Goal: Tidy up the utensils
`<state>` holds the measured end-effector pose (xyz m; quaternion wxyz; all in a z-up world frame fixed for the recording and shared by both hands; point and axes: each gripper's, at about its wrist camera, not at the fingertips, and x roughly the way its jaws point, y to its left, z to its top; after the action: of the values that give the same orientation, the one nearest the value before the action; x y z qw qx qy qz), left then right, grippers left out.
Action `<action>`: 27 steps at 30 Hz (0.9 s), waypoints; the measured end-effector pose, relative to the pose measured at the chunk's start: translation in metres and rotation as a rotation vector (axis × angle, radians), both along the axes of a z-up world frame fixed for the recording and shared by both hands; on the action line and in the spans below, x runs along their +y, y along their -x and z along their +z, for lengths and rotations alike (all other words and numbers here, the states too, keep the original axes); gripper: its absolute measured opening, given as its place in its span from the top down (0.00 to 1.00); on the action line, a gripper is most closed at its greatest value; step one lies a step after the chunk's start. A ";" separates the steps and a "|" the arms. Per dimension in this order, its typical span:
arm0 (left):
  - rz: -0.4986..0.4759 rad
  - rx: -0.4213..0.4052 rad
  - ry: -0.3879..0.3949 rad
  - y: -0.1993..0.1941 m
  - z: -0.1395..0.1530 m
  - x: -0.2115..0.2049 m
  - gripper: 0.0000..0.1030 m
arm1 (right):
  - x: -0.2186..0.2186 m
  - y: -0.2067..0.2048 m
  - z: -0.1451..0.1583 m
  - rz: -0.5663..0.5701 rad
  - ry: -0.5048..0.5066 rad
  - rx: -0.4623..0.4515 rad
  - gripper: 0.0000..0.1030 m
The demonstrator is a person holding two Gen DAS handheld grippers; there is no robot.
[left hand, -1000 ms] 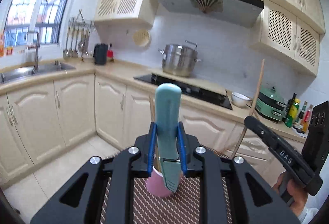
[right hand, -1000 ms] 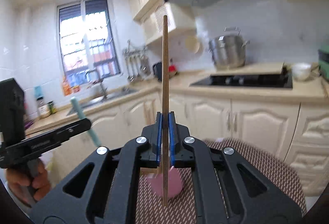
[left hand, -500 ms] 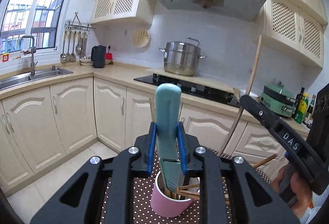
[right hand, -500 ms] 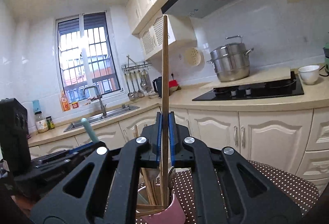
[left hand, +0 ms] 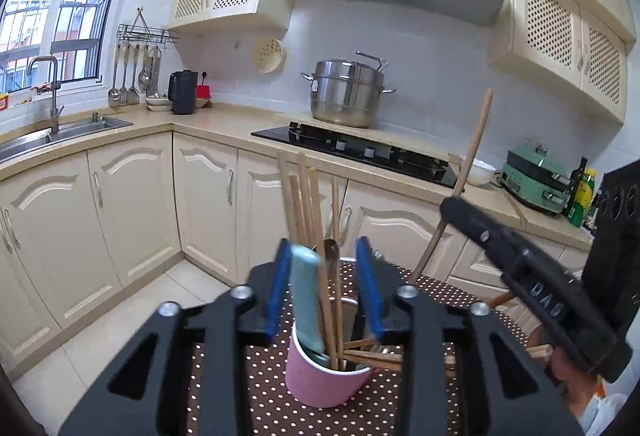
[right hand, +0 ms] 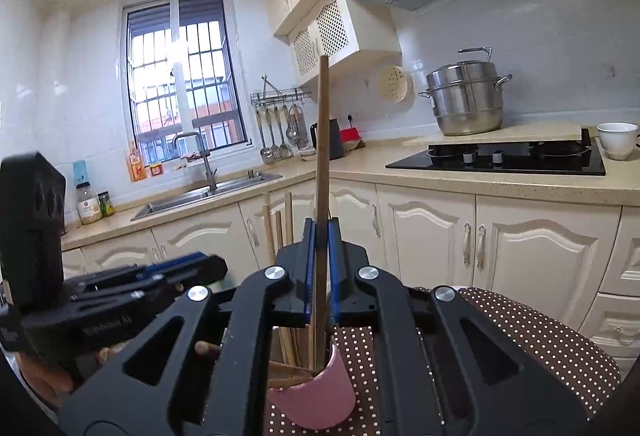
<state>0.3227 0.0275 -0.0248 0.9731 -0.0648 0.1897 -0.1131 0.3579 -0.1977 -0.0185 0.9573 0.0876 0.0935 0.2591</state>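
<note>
Two grippers meet over the pink paper cup (left hand: 326,380): the left gripper (left hand: 323,282) has just spread its jaws, dropping the pale blue plastic-handled utensil (left hand: 306,306) into it among wooden chopsticks (left hand: 304,203). Beside it, the right gripper (right hand: 319,264) stays clamped on a long wooden chopstick (right hand: 322,155), tip at the cup's mouth, likely next in.

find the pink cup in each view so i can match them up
Left wrist: the pink cup sits bottom centre, just below the open left tongs.
Right wrist: the pink cup sits bottom centre, under the right tongs.
Shared landmark: the steel steamer pot by the hob.
</note>
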 end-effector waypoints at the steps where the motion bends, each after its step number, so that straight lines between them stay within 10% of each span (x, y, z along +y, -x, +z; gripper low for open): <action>1: 0.002 -0.002 0.002 0.002 0.001 0.001 0.58 | 0.001 0.001 -0.001 0.004 0.006 0.006 0.93; 16: 0.148 -0.049 -0.124 0.038 0.012 0.004 0.37 | 0.010 0.017 0.005 -0.019 0.087 0.057 0.90; 27: 0.174 -0.057 -0.132 0.062 0.022 0.015 0.37 | 0.013 0.037 0.018 -0.120 0.160 -0.001 0.38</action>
<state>0.2605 0.0422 -0.0028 0.9864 -0.0136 0.1626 -0.0174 0.3208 -0.1843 -0.0001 0.9751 0.0164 0.1080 0.1929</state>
